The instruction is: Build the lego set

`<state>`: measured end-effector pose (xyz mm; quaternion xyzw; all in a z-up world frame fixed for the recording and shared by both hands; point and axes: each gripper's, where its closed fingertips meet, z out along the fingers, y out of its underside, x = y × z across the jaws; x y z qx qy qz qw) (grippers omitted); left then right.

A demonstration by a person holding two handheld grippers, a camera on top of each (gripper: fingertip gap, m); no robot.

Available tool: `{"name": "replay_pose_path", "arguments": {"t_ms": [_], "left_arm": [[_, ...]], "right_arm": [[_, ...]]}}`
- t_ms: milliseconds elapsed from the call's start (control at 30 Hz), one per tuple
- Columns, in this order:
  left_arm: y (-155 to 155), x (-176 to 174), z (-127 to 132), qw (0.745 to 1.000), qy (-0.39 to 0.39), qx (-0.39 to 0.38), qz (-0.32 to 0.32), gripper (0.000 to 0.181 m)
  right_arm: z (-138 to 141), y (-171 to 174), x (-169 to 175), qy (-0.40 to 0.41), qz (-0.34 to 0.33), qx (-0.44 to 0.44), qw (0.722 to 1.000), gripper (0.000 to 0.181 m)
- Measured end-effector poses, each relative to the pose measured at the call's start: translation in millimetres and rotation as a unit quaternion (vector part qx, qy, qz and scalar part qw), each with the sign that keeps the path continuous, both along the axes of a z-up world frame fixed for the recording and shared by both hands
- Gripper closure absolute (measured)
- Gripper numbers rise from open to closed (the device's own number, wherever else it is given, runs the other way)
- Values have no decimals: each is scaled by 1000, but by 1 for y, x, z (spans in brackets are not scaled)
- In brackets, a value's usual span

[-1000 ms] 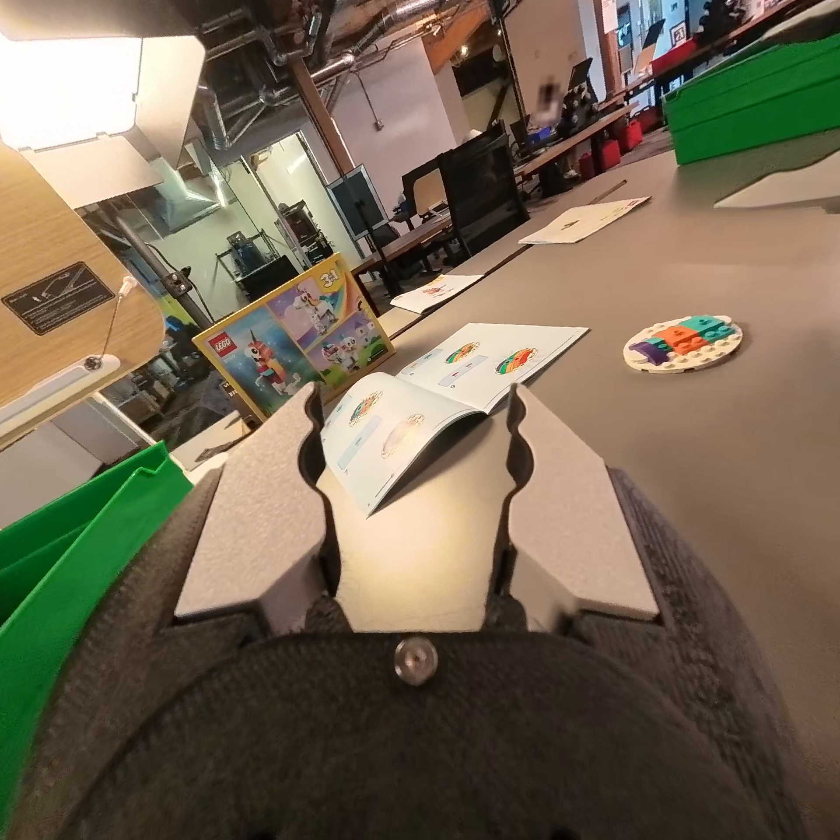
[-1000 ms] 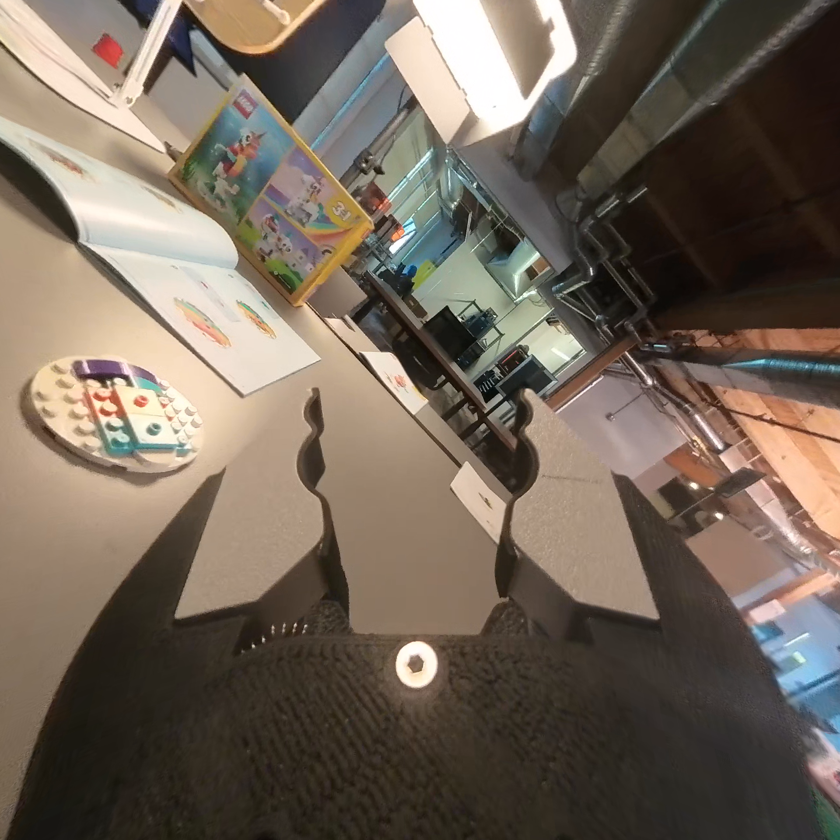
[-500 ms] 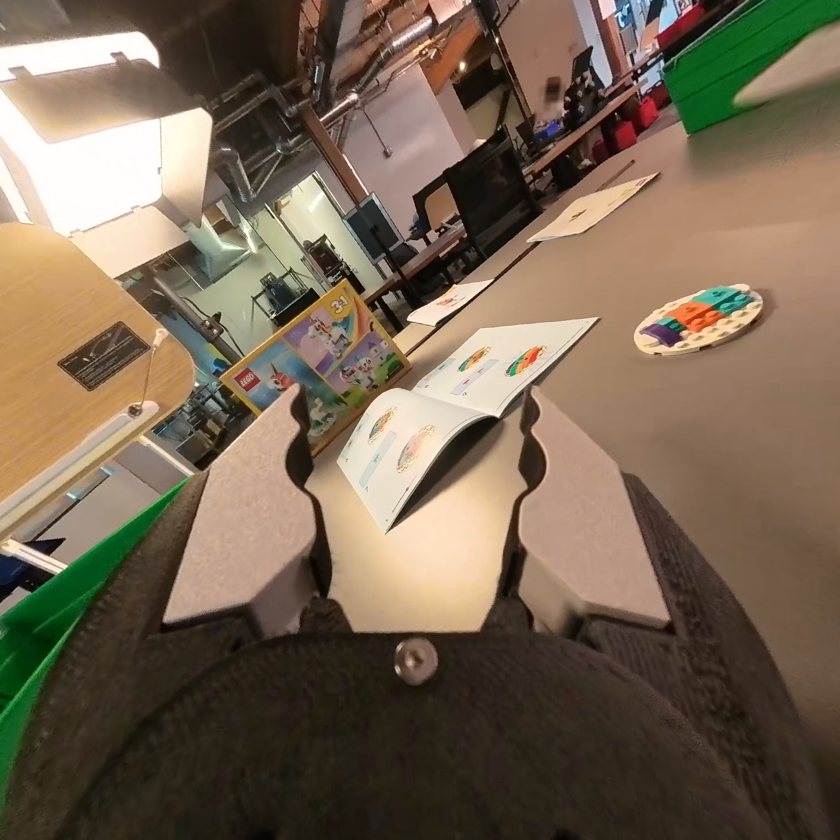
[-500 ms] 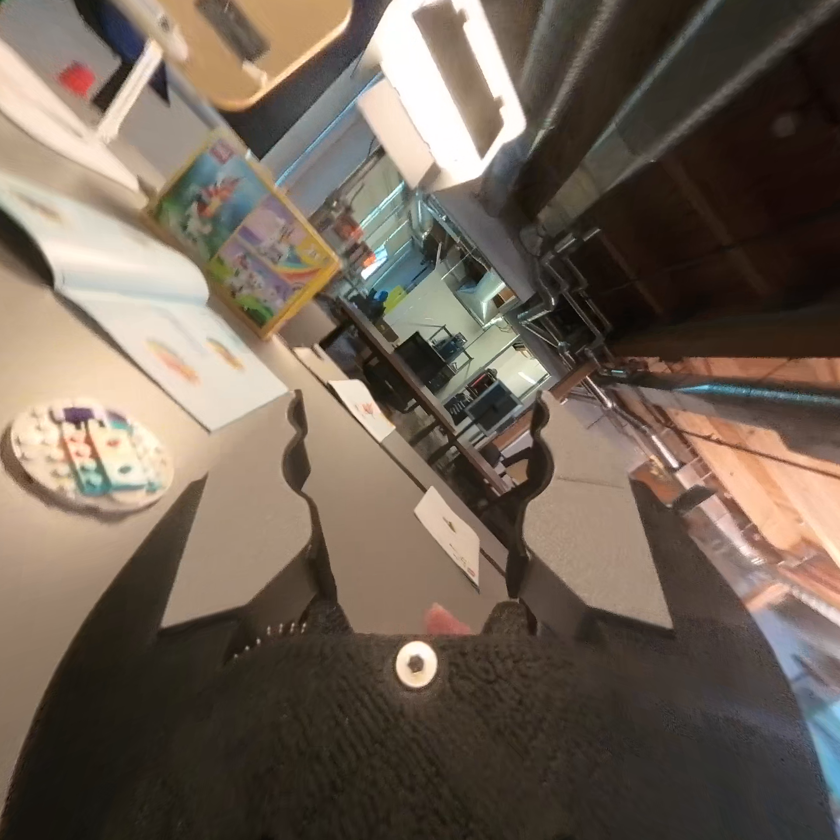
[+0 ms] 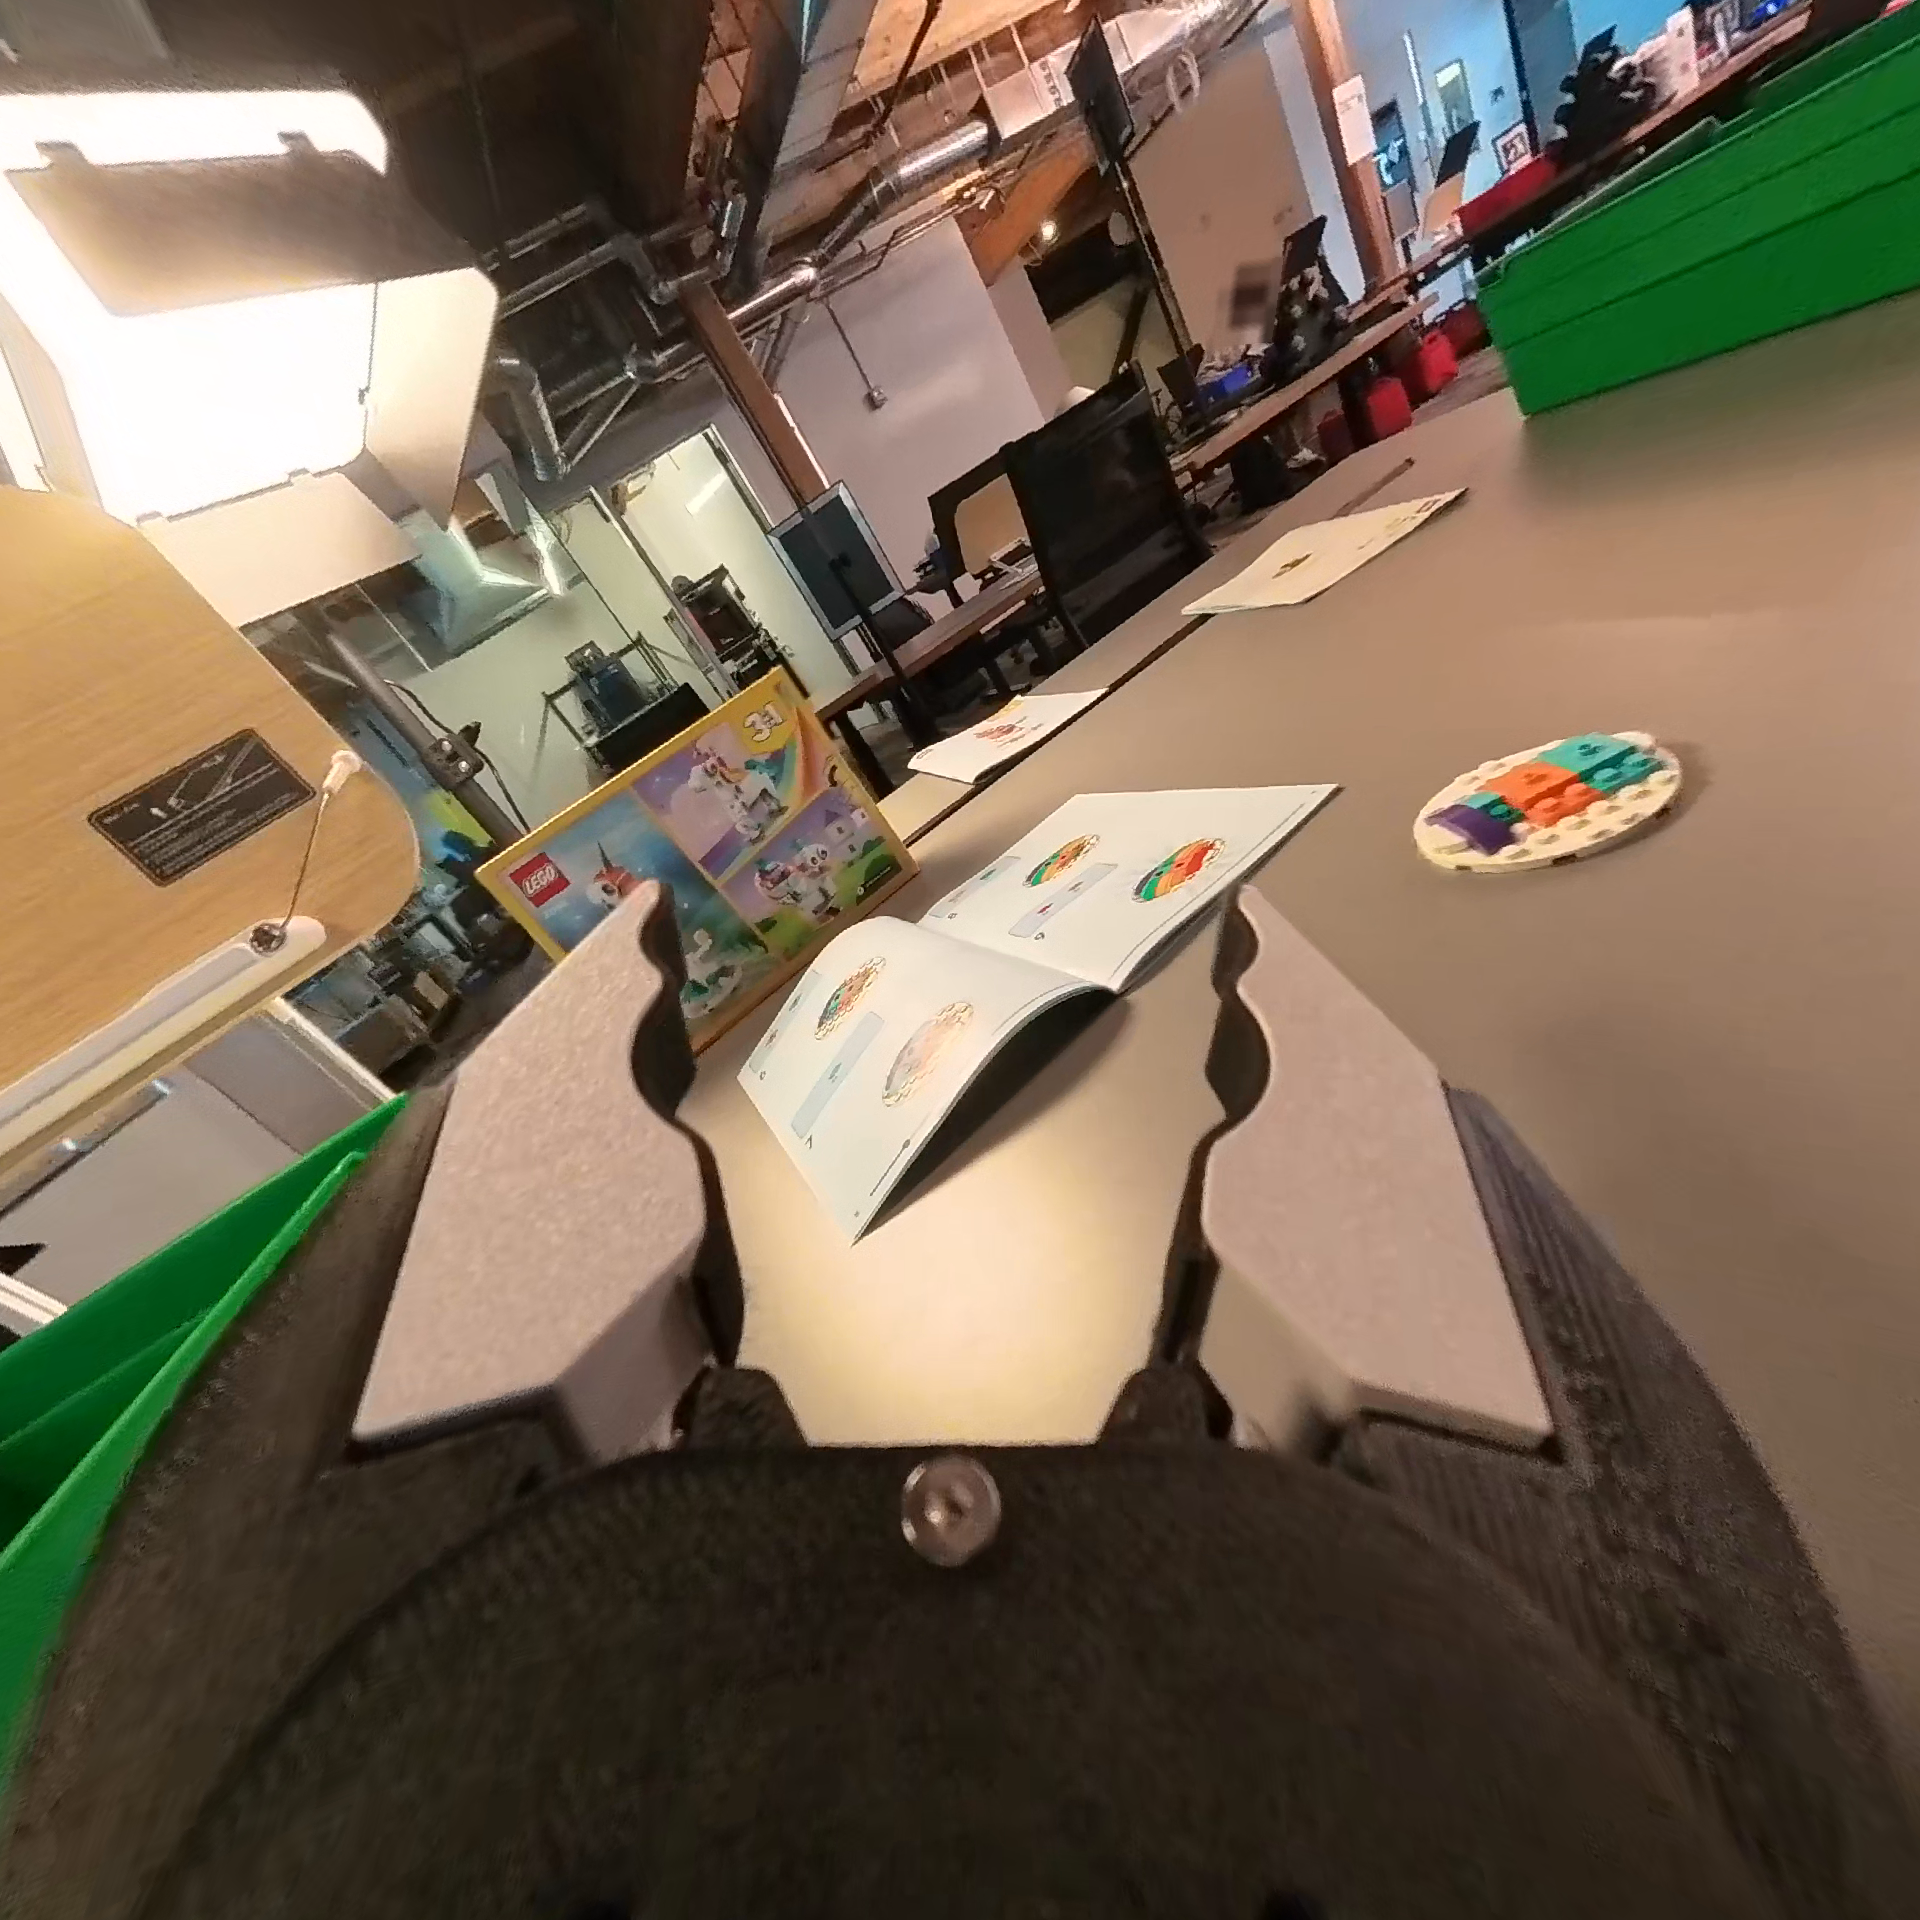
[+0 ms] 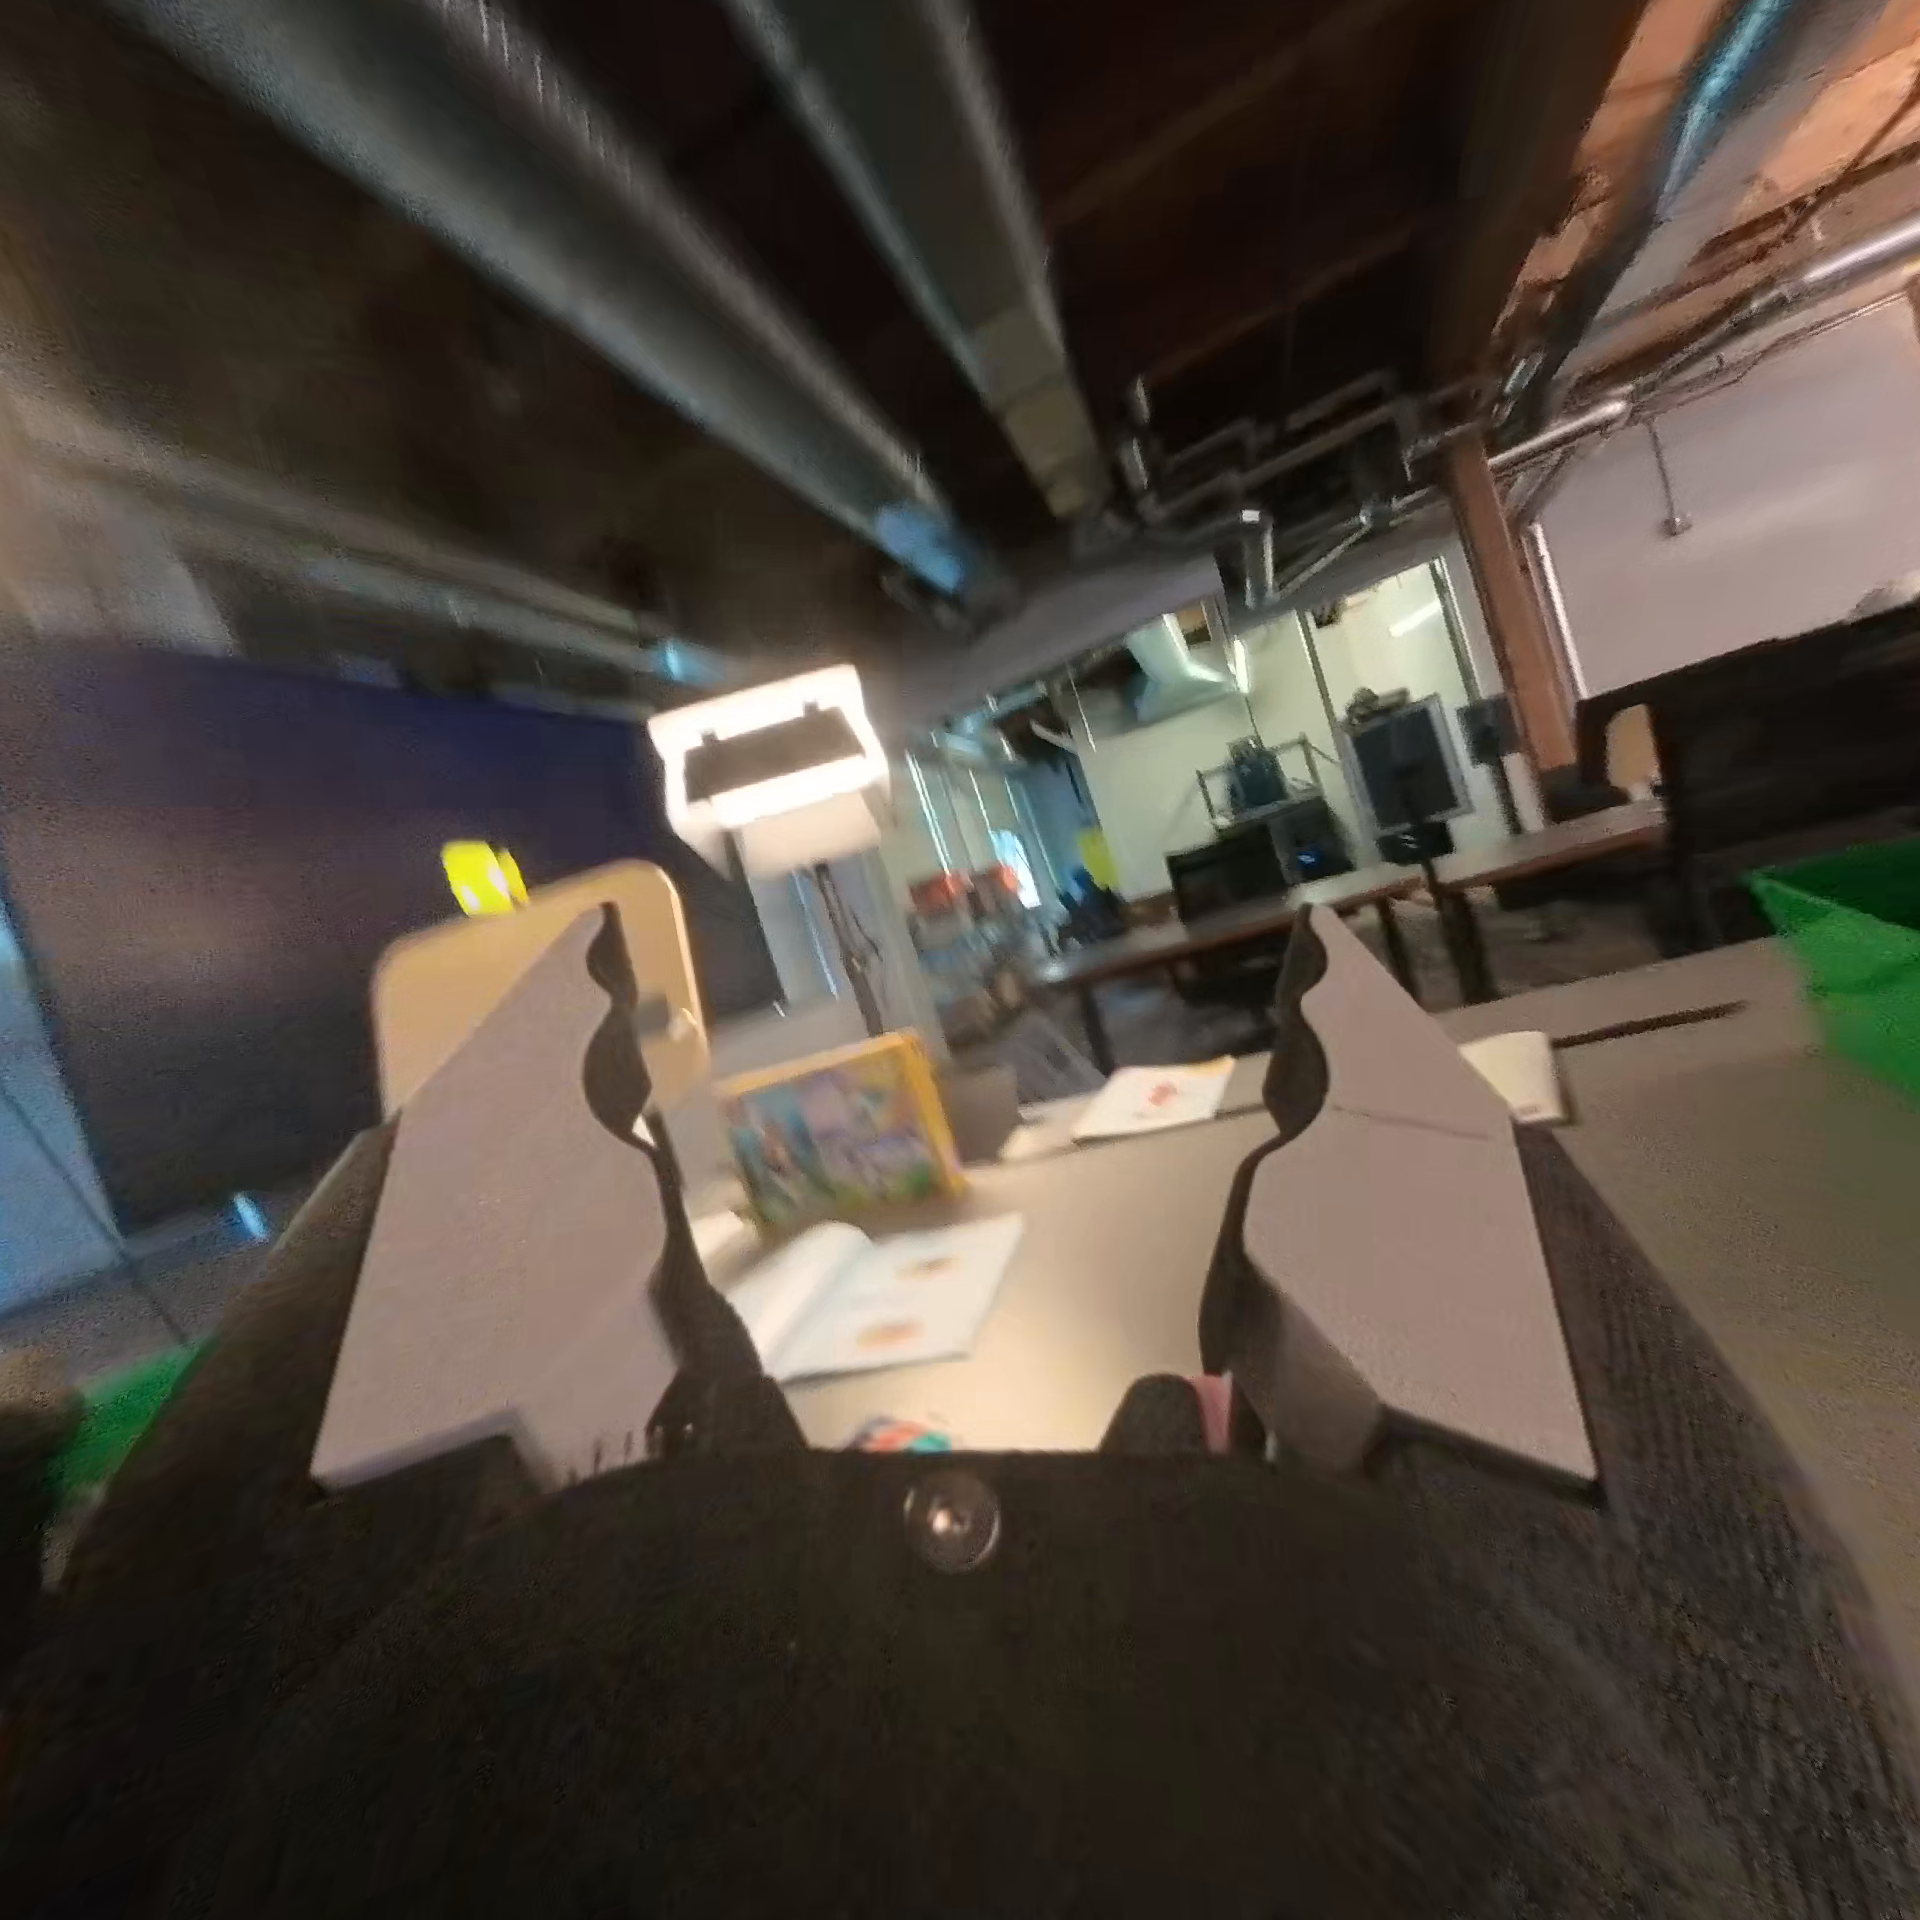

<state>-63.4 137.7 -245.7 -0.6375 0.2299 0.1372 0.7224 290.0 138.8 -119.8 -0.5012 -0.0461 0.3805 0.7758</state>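
Observation:
A round white lego plate (image 5: 1548, 812) with purple, orange and teal bricks on it lies on the grey table (image 5: 1558, 1039), to the right of an open instruction booklet (image 5: 1029, 956). My left gripper (image 5: 940, 914) is open and empty, low over the table, pointing at the booklet. My right gripper (image 6: 951, 935) is open and empty, with a small pink bit (image 6: 1210, 1405) showing at the base of its right finger. In the blurred right wrist view only a coloured sliver of the plate (image 6: 902, 1439) shows at the gripper's base, with the booklet (image 6: 883, 1299) beyond.
The yellow lego box (image 5: 707, 862) stands behind the booklet and also shows in the right wrist view (image 6: 842, 1132). Green bins sit at the far right (image 5: 1704, 249) and the near left (image 5: 135, 1382). Loose paper sheets (image 5: 1320, 551) lie farther back. A wooden panel (image 5: 135, 810) stands at the left. The right gripper is farther from the round white lego plate (image 5: 1548, 812), some 30 cm, than the left, some 15 cm.
My right gripper has swung round from a tilted view to a level one facing the box and booklet, with blur. My left gripper has shifted slightly; the plate sits farther right in its view.

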Motion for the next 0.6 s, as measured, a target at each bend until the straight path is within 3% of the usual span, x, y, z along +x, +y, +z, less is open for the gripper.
{"name": "replay_pose_path", "arguments": {"t_ms": [200, 600], "left_arm": [[-2, 8, -2, 999, 42, 9, 1, 78], [1, 9, -8, 997, 70, 1, 15, 78]], "right_arm": [[-16, -33, 26, 87, 20, -35, 995, 55], [-42, -76, 43, 26, -37, -50, 998, 54]]}}
